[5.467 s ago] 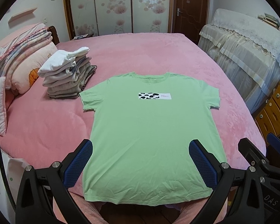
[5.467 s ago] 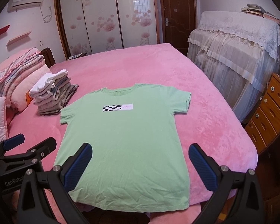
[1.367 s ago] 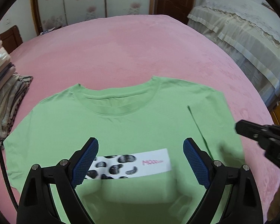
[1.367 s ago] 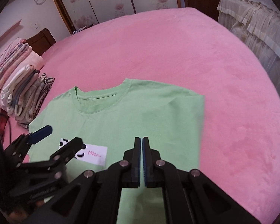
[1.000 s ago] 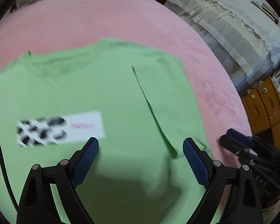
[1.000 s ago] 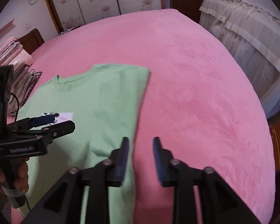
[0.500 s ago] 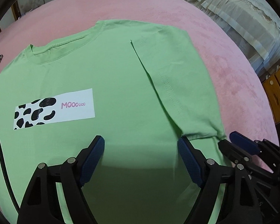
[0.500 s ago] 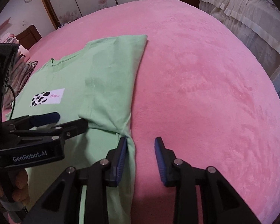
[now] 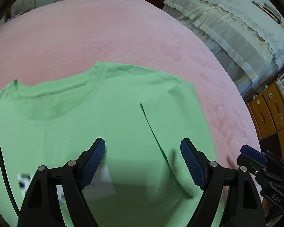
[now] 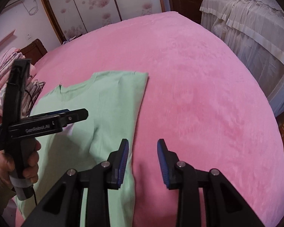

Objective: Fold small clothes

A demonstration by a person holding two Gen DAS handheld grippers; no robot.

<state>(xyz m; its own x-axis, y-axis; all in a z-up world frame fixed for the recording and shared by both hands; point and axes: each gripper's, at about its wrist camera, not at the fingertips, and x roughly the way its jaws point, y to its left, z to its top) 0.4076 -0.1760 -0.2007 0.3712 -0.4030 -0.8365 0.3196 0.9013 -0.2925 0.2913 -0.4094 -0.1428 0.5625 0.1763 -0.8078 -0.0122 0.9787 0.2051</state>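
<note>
Shirt (image 9: 108, 124) on the pink bed (image 10: 195, 87), green, chest up, collar toward the far side and hem toward us, so its long axis runs away from us along the bed. We see the right sleeve (image 9: 172, 117) folded in over the body, leaving a straight right edge, and a dark crease line running down from the shoulder. Left tongs (image 9: 143, 162) hang over the chest, pointing steeply down, just beside that crease; their jaws stand wide apart, having just been closing a little, with nothing between them and no pad on the cloth that we can make out. Right tongs (image 10: 143, 159) sit right at the shirt's folded right edge, their left pad (image 10: 123, 160) over the green and the other over bare blanket; the jaws are partly apart, a modest gap, gripping nothing. From the right wrist view we also catch the hand (image 10: 26, 162) carrying the left tongs above the shirt's middle. What matters for us now, as we judge it: the unfolded left sleeve lies off to the left of both tongs, mostly out of view, and the left tongs are the nearer pair, so that side looks like theirs to take. The print (image 9: 102, 179) by the left pad is blurred.
</note>
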